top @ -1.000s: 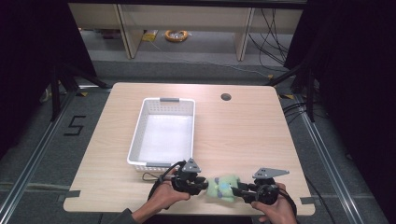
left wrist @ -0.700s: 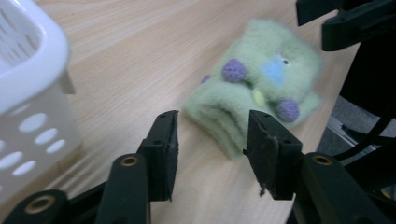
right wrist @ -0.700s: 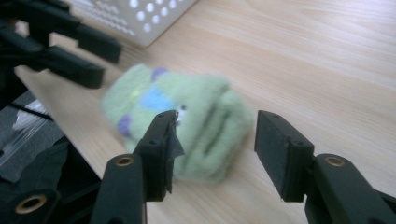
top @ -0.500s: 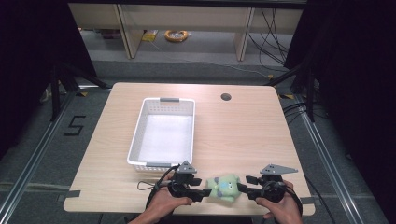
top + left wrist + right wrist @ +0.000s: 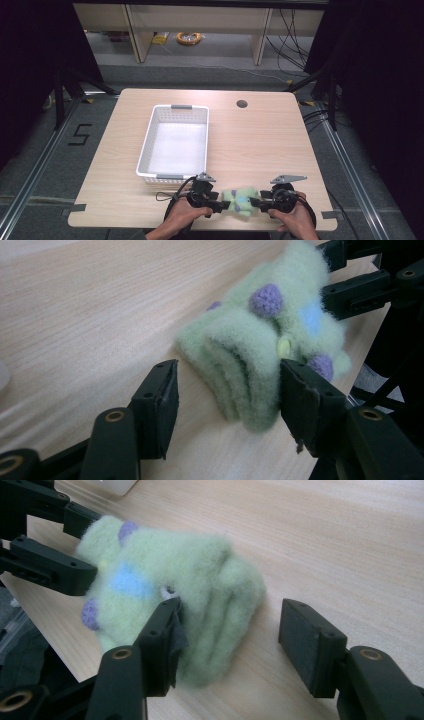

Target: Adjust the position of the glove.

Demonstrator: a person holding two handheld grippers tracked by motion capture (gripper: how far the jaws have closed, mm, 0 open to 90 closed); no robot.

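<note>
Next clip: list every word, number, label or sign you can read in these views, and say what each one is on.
"5": a black figure marked on the grey floor left of the light wooden table.
No other text: the white plastic basket, the fuzzy green knitted cloth with purple bobbles and the black jaws of both hand-held grippers carry no lettering that can be read.

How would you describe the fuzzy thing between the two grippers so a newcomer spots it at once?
On the wooden table, look in front of the white basket, at the near edge. There lies a folded fuzzy sock, pale green with purple bobbles and a blue patch: the one soft thing there.
</note>
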